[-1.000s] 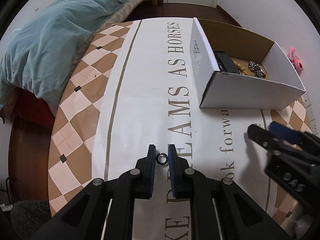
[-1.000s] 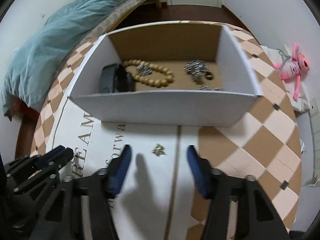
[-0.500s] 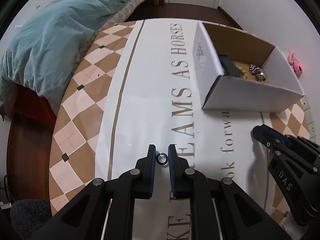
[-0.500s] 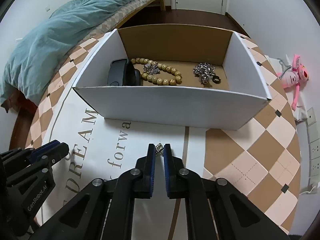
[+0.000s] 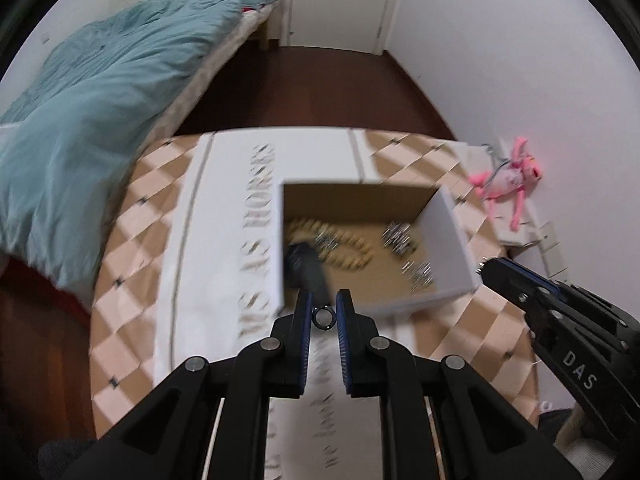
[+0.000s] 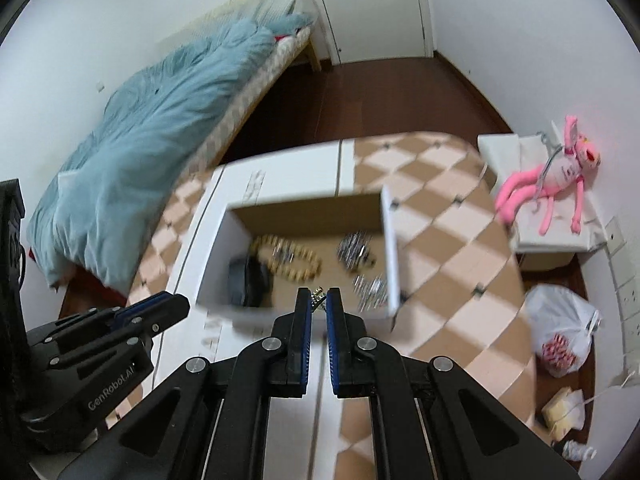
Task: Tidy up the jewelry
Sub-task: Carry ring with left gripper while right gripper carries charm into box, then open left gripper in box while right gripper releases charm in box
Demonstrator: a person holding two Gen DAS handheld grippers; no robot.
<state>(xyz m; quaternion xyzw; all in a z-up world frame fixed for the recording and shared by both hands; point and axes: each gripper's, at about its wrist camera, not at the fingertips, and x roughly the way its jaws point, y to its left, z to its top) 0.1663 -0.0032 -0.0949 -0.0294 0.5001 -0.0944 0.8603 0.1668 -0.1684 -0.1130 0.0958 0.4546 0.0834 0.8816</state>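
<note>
My left gripper [image 5: 323,312] is shut on a small black ring [image 5: 323,318] and holds it high above the table, just before the near wall of the white cardboard box [image 5: 452,236]. My right gripper [image 6: 318,303] is shut on a small metal charm [image 6: 317,294] and holds it above the near edge of the box [image 6: 390,248]. Inside the box lie a gold bead bracelet [image 6: 294,258], a black pouch [image 6: 248,284] and silver chains [image 6: 354,248]. The right gripper shows in the left wrist view [image 5: 486,270]. The left gripper shows in the right wrist view [image 6: 182,304].
The box stands on a round table with a chequered cloth [image 6: 452,264] and a white lettered runner [image 5: 224,272]. A bed with a teal duvet [image 6: 152,152] is at the left. A pink plush toy [image 6: 560,176] and a plastic bag [image 6: 564,332] are at the right.
Both grippers have lifted well above the table and moved toward the box, each carrying its piece. The right gripper closed on the charm a second ago.
</note>
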